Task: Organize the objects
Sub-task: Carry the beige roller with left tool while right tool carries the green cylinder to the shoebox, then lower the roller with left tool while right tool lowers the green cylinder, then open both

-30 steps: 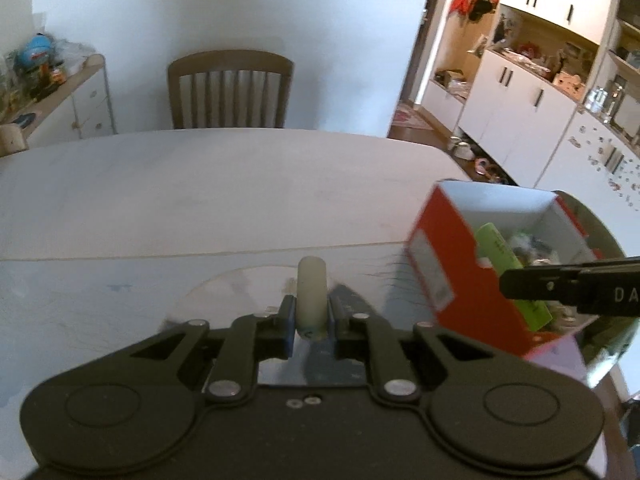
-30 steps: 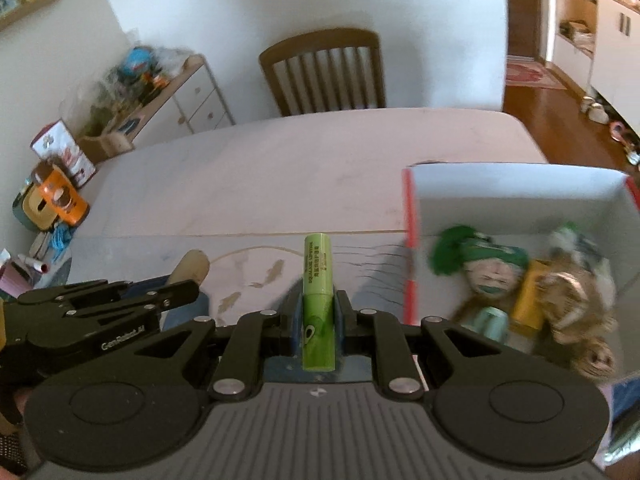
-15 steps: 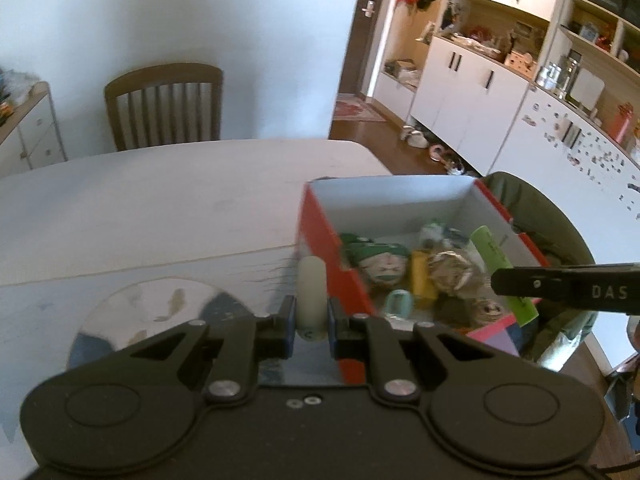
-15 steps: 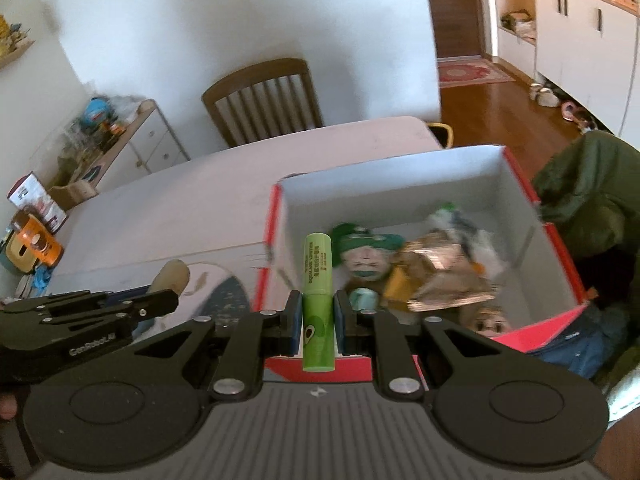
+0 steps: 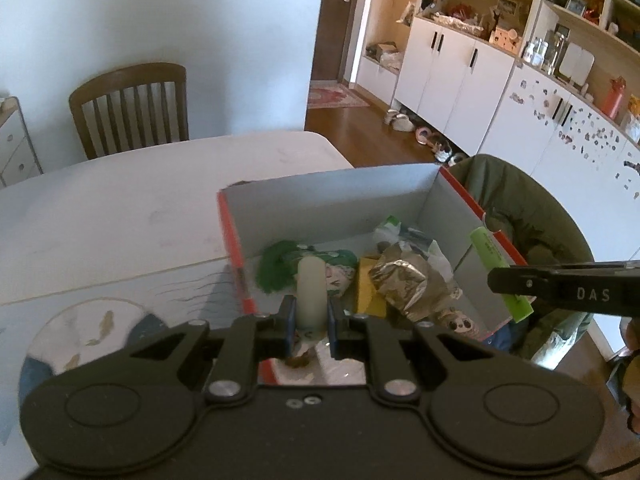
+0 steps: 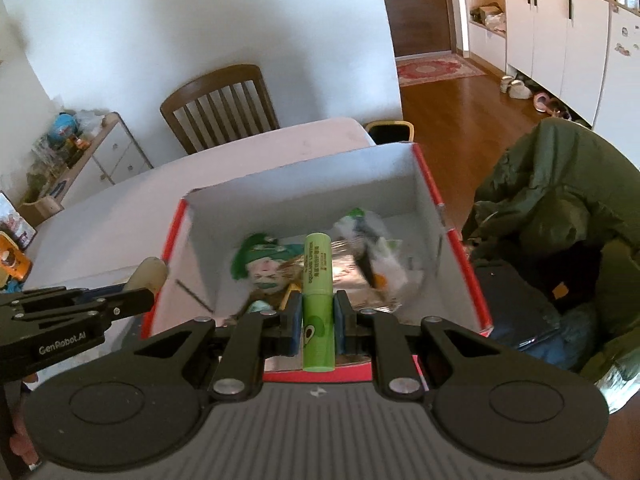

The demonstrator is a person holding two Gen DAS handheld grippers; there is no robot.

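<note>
We're now carrying both loads over the red-sided cardboard box point(image 6: 424, 184), up from the table a second ago, so drops are next. Left gripper point(image 5: 312, 316) is pinching a pale waxy cylinder point(image 5: 311, 292); right gripper point(image 6: 317, 316) is pinching a smooth lime-green plastic tube point(image 6: 317, 280) above crinkled foil wrappers point(image 5: 408, 280).

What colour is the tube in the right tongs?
Bright green tube with an avocado picture near its base; clearest in the right wrist view.
</note>
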